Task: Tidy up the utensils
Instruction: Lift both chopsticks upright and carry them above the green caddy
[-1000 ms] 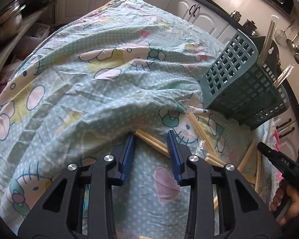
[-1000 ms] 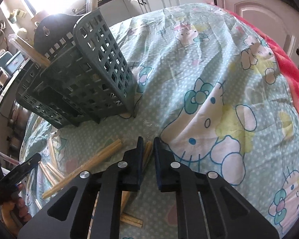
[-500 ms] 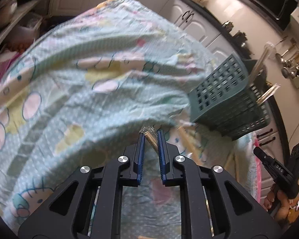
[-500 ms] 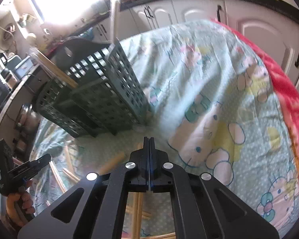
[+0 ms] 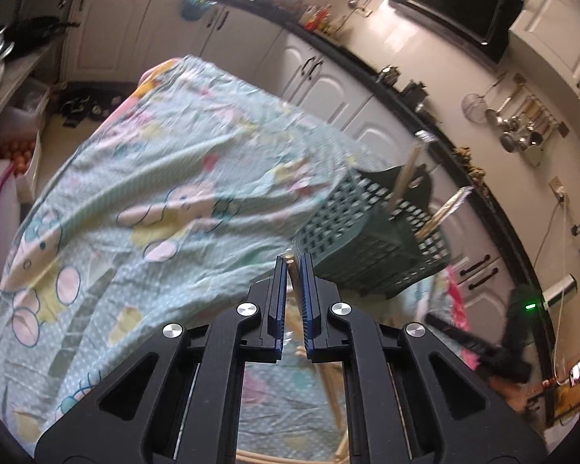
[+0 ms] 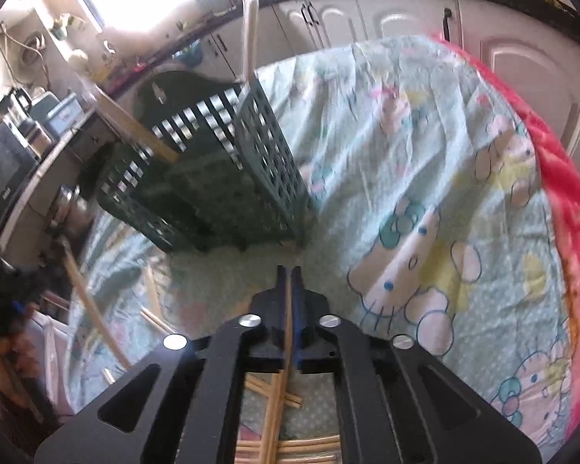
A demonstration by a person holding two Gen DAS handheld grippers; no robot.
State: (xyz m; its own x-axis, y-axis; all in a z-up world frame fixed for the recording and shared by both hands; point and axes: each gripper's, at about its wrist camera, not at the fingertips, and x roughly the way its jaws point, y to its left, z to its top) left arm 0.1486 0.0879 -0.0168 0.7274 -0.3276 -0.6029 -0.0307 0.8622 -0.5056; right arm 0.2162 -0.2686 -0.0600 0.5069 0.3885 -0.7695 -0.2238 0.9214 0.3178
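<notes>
1. My left gripper (image 5: 292, 261) is clamped on a chopstick (image 5: 294, 274), jaws nearly closed, above the table (image 5: 143, 178).
2. My right gripper (image 6: 289, 270) pinches another chopstick (image 6: 286, 352), jaws almost touching.
3. The green basket (image 6: 266, 162) stands near the table's far edge; loose chopsticks (image 6: 96, 309) lie before it.

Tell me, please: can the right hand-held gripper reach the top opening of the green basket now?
Probably yes. The right hand-held gripper, shut on a chopstick, has open space up to the green basket.
</notes>
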